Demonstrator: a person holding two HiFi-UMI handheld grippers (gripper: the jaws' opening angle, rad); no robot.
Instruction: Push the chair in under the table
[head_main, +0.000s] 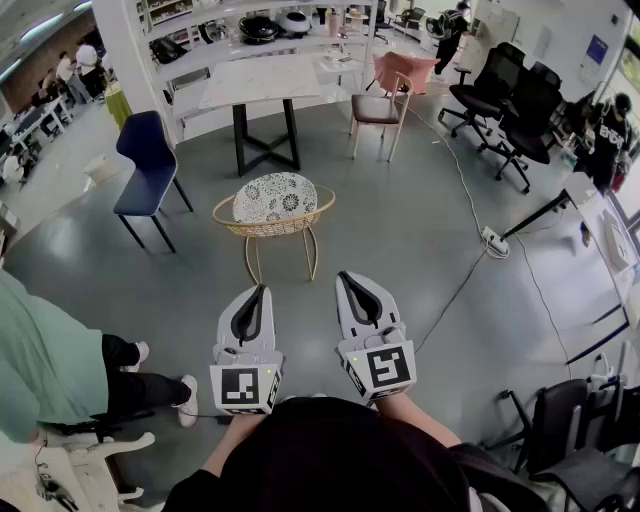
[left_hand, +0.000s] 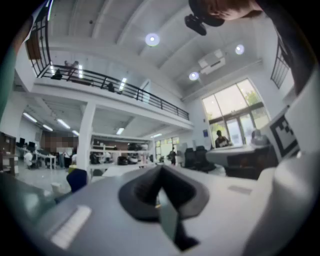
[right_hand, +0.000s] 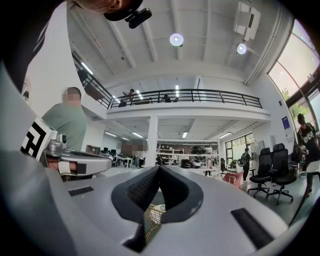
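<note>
grey floor (head_main: 400, 235): round wicker chair (head_main: 262, 228) w/ white patterned cushion (head_main: 275, 196).

Bright, even light; fisheye-warped edges

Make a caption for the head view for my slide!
Left gripper and right gripper, both shut, point toward the wicker chair standing apart from the white table.

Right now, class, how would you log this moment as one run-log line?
stage: before contact | left tongs: shut, empty | right tongs: shut, empty | wicker chair: untouched, ahead of both, not under table
</note>
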